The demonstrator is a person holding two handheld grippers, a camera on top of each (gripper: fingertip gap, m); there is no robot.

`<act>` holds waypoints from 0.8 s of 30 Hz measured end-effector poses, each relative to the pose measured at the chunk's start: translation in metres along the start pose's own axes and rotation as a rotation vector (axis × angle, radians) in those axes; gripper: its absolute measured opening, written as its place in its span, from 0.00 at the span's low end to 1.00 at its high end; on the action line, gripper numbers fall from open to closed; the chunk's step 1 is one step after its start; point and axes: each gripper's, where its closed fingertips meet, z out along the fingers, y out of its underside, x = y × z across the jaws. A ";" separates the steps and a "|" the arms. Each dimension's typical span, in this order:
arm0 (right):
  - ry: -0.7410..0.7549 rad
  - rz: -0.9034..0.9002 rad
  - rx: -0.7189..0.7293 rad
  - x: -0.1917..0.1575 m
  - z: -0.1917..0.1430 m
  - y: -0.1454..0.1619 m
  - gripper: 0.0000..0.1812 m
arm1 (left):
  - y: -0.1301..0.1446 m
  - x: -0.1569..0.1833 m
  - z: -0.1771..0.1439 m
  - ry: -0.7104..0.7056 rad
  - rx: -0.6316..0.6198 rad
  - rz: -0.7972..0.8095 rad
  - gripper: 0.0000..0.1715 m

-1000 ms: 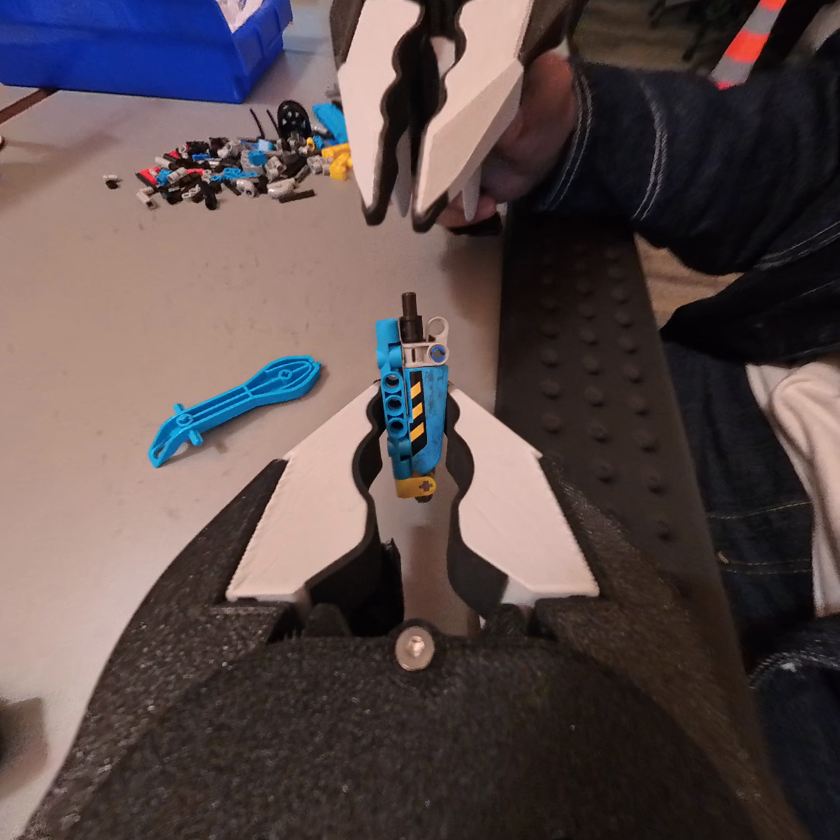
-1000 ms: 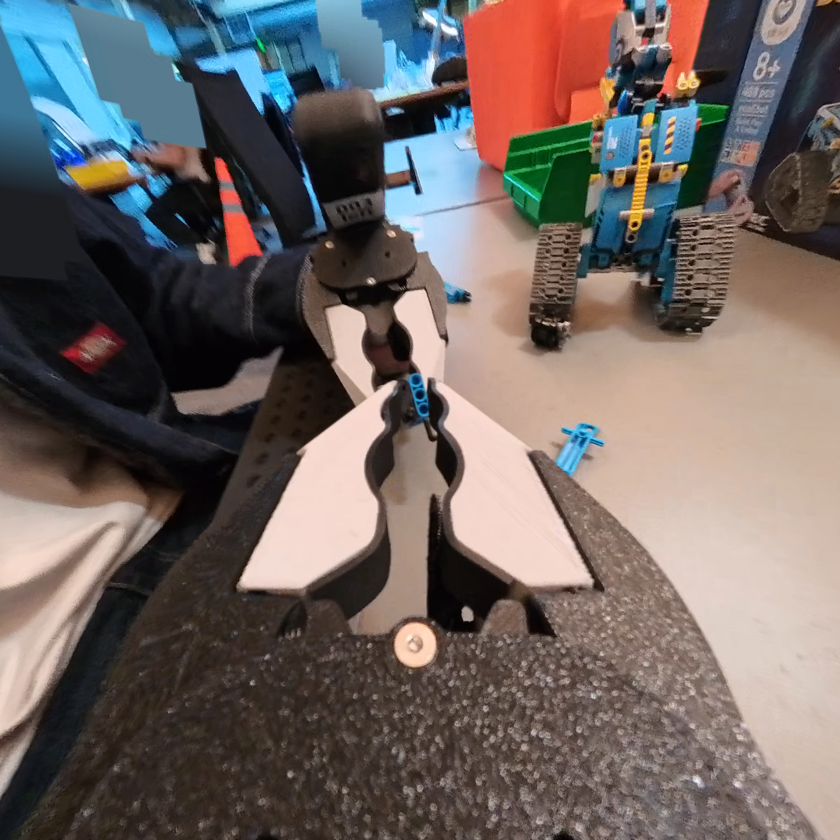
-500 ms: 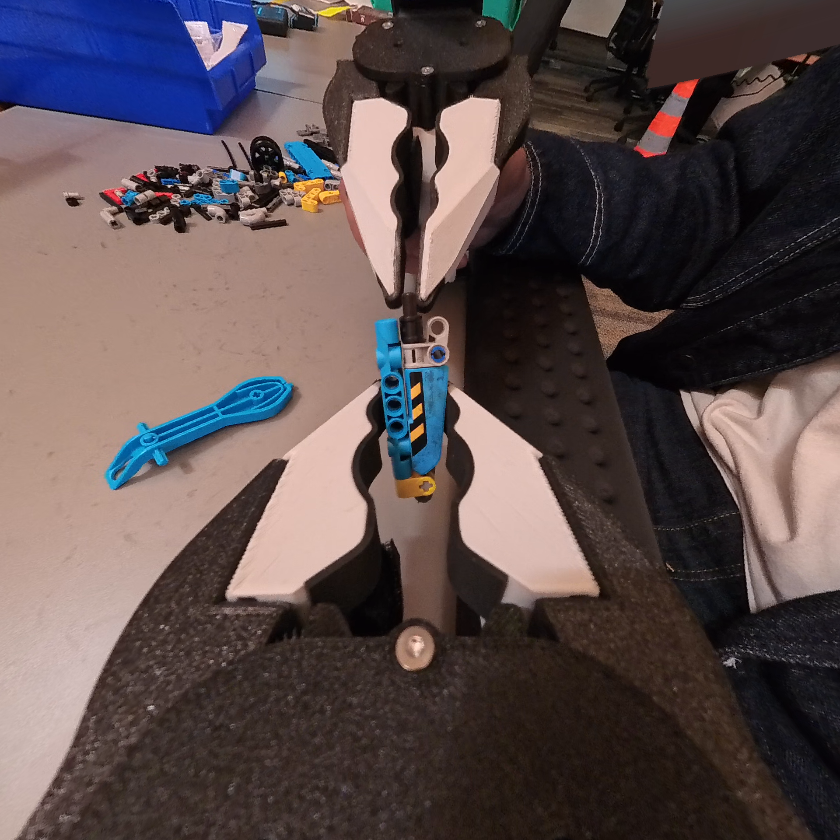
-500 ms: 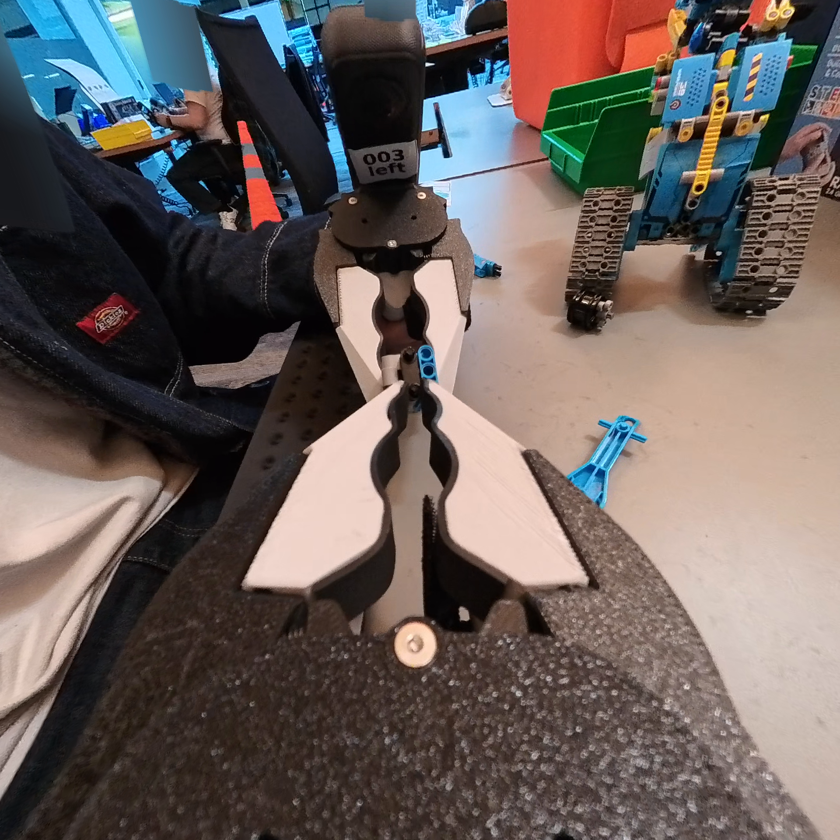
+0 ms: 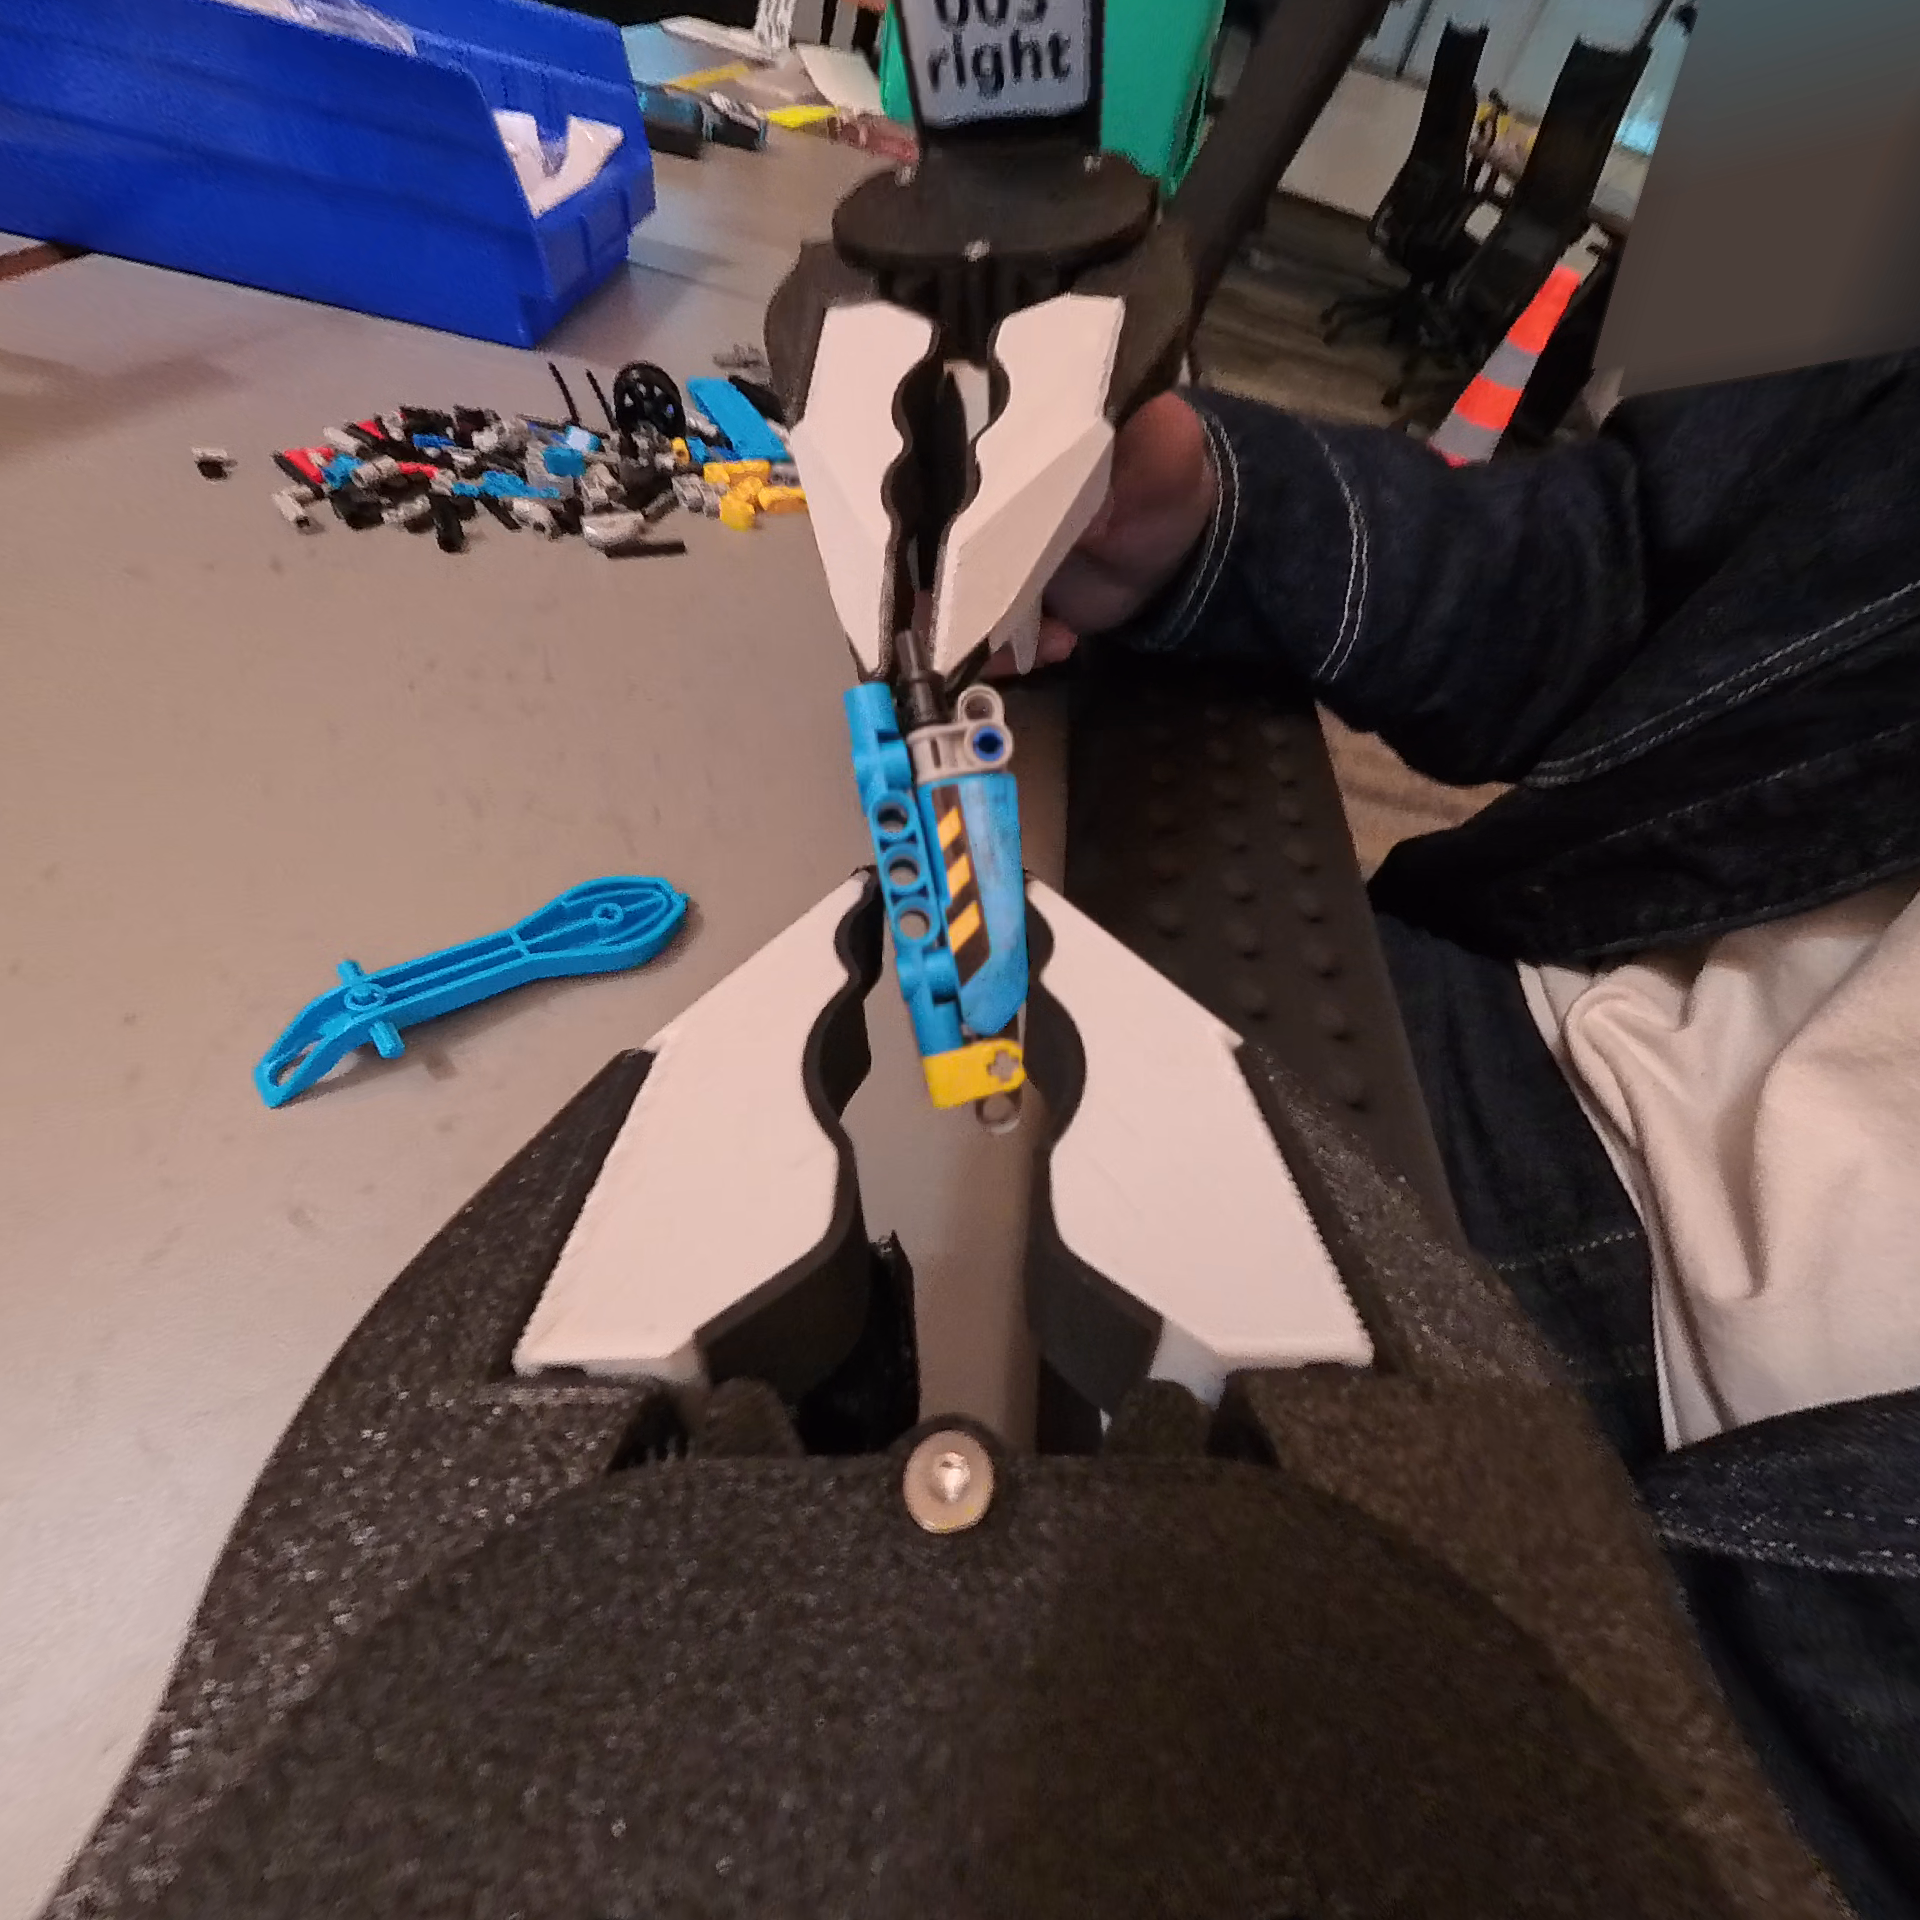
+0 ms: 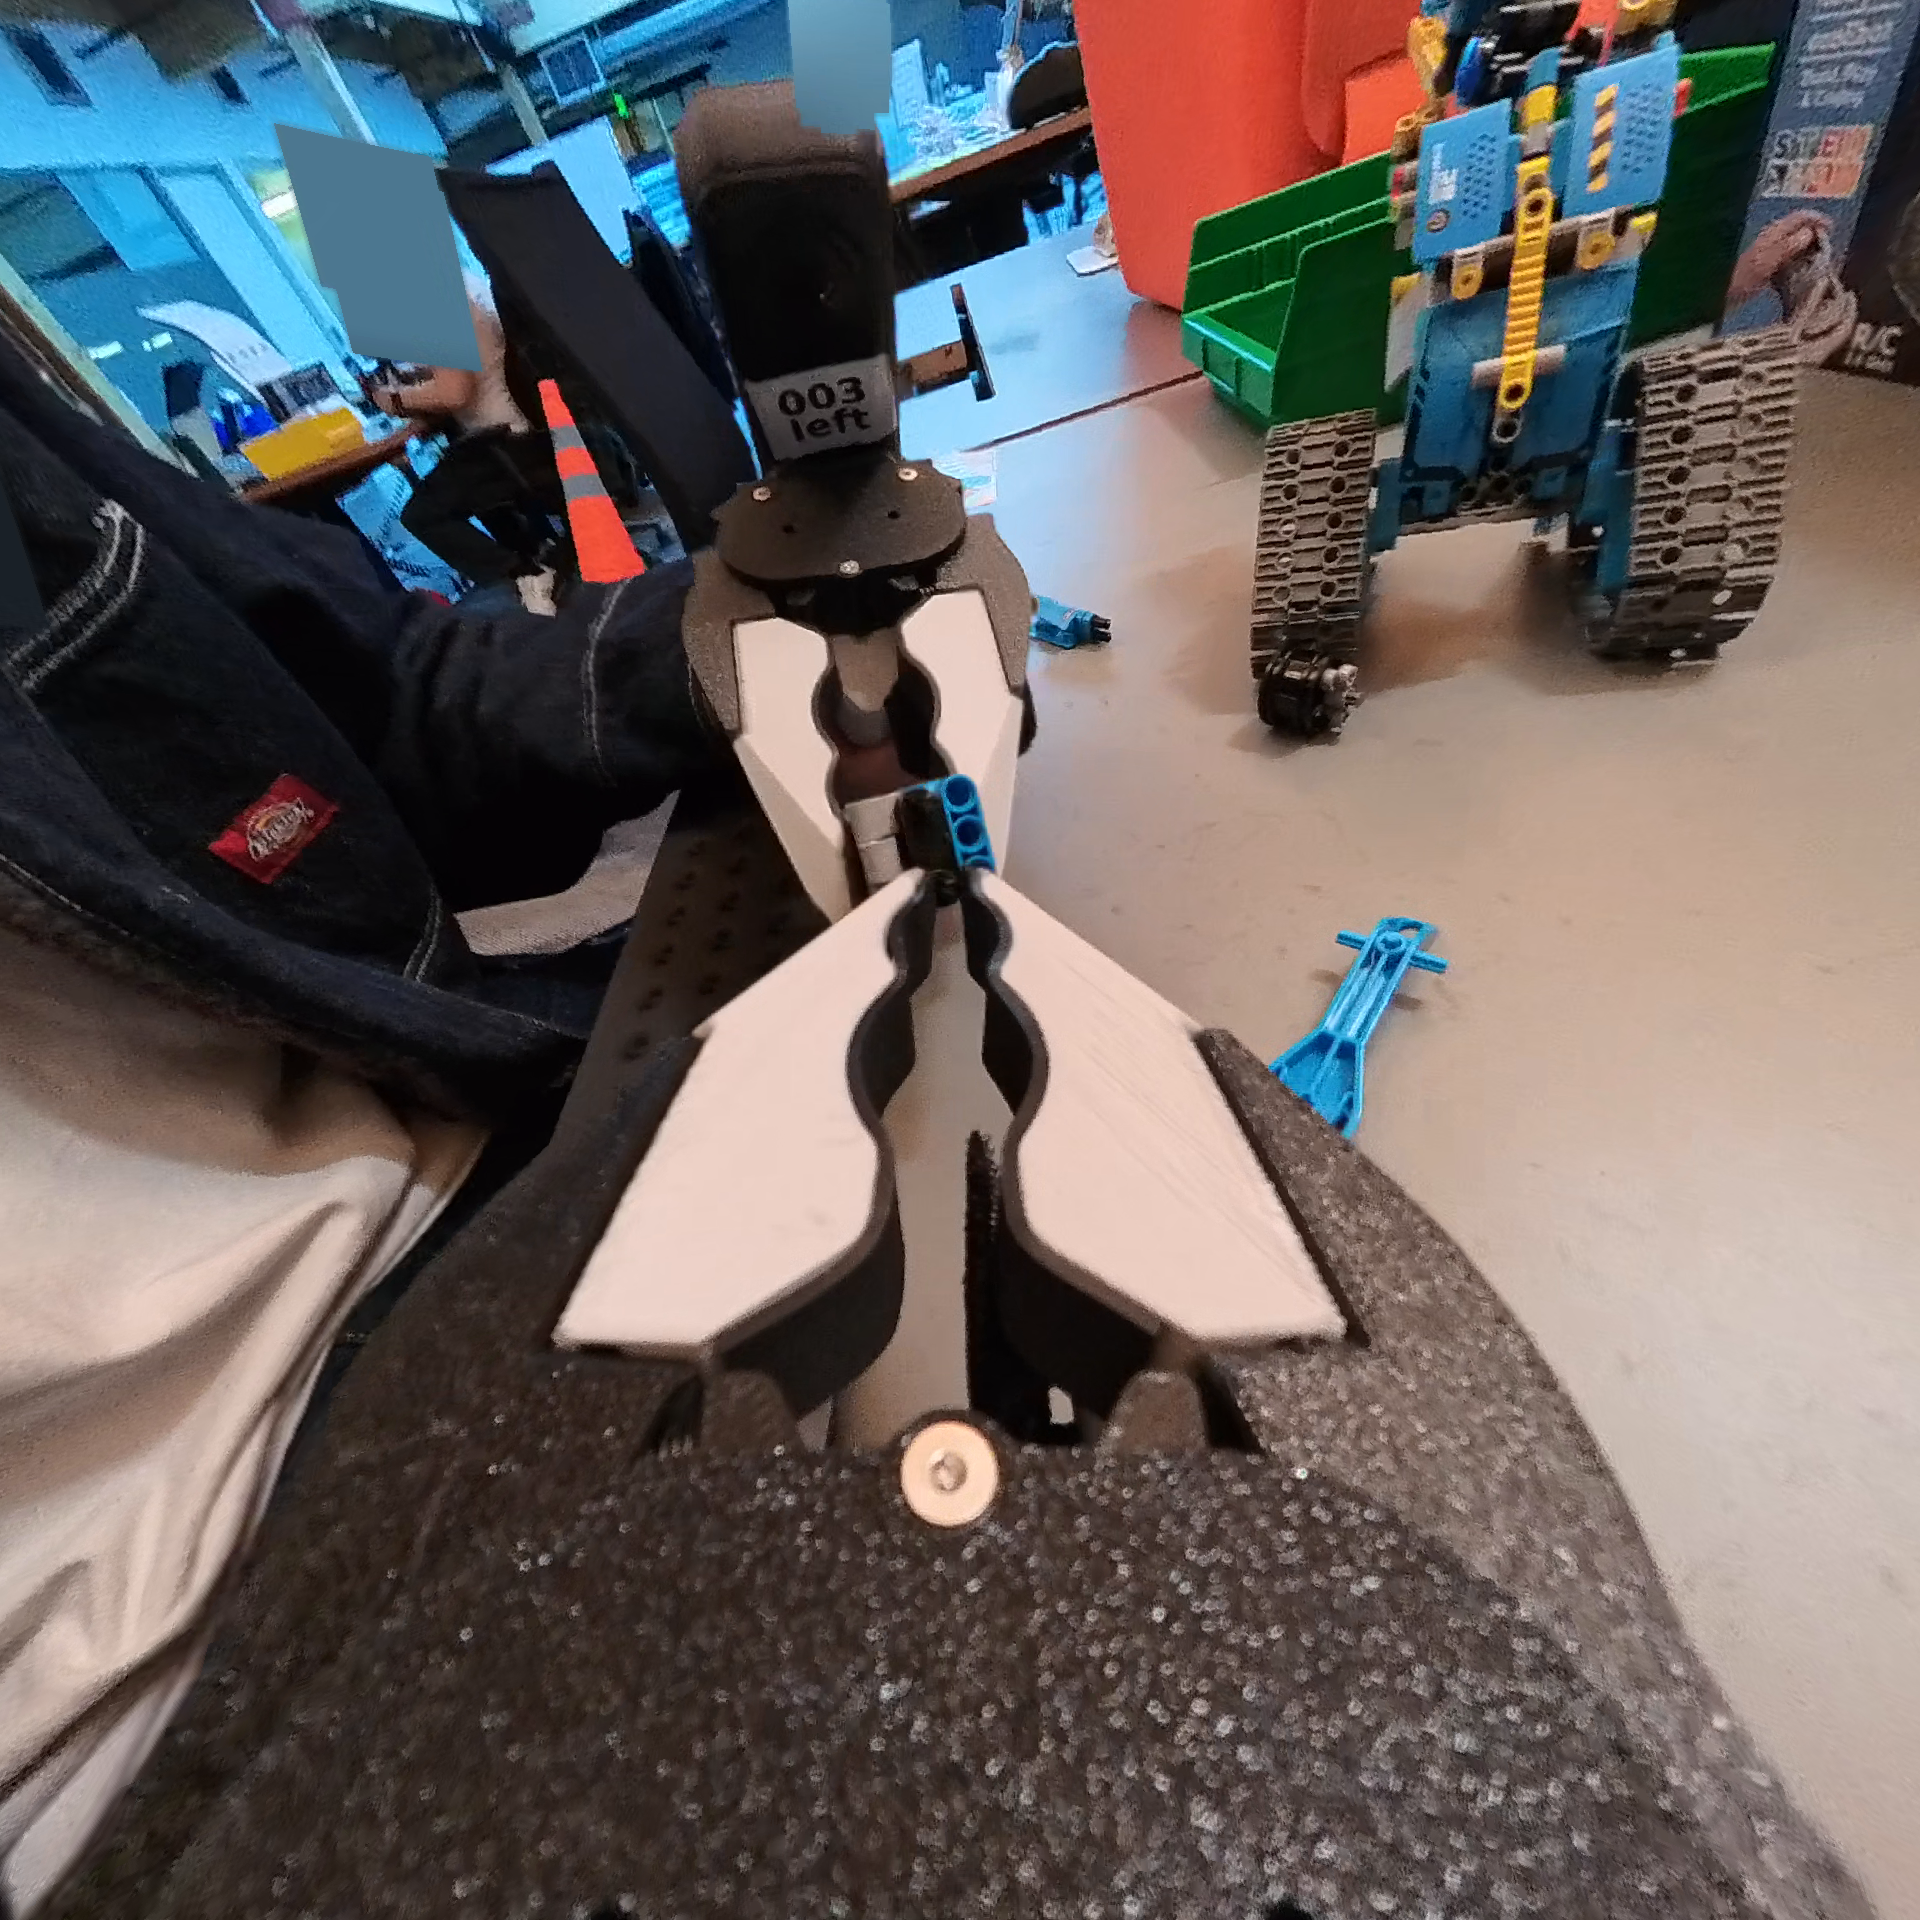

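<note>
In the left wrist view the left hand-held gripper [image 5: 951,904] is pinching a small toy-brick assembly [image 5: 948,883], a blue beam and a striped blue panel with a grey connector at the far end and a yellow piece at the near end, held above the desk [image 5: 312,727] close to its dark studded edge strip [image 5: 1195,831]. A black pin [image 5: 916,665] sticks out of the far end, and the right hand-held gripper [image 5: 914,649], coming in from opposite, has its tips pressed together on that pin. The assembly sits slightly tilted between the white fingers, so any sideways pull on the pin could twist it out of the pinch, and it would likely drop onto the desk or past the edge into the person's lap. A blue tool [image 5: 468,977] lies to the left, and a heap of loose pieces [image 5: 520,488] and a blue bin [image 5: 312,156] sit farther back. In the right wrist view the right hand-held gripper [image 6: 948,888] is nearly shut on the black pin [image 6: 920,826], just beside the blue beam [image 6: 966,826], with the left hand-held gripper [image 6: 873,831] facing it. The hold is at the very tips, so the pin could slip free, or the two grippers could knock together. A tracked toy vehicle [image 6: 1507,416] and a green bin [image 6: 1299,291] stand well apart.
</note>
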 end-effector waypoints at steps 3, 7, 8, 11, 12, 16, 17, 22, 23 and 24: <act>-0.001 0.012 -0.002 0.001 -0.002 0.001 0.02 | -0.004 -0.002 -0.003 -0.003 0.031 -0.018 0.14; -0.011 0.004 -0.006 -0.001 -0.001 0.002 0.02 | -0.006 -0.002 -0.006 -0.008 0.046 -0.013 0.13; -0.011 0.004 -0.008 -0.001 -0.002 0.002 0.02 | -0.006 -0.002 -0.006 -0.009 0.045 -0.012 0.13; -0.014 0.003 -0.010 -0.001 -0.001 0.003 0.02 | -0.006 -0.002 -0.006 -0.010 0.047 -0.009 0.13; -0.020 0.007 -0.009 -0.002 -0.001 0.003 0.02 | -0.007 -0.002 -0.007 -0.011 0.052 -0.009 0.13; -0.027 0.019 -0.025 -0.002 0.000 0.006 0.02 | -0.010 -0.003 -0.009 -0.014 0.070 -0.013 0.13; -0.029 0.019 -0.024 -0.003 0.000 0.006 0.02 | -0.010 -0.002 -0.009 -0.011 0.072 -0.013 0.13; -0.033 0.018 -0.023 -0.004 0.001 0.006 0.02 | -0.010 -0.001 -0.009 -0.008 0.075 -0.008 0.13; -0.033 0.016 -0.025 -0.004 0.001 0.006 0.02 | -0.010 -0.001 -0.009 -0.007 0.076 -0.008 0.13; -0.034 0.015 -0.027 -0.005 0.001 0.006 0.02 | -0.011 -0.001 -0.009 -0.007 0.079 -0.007 0.13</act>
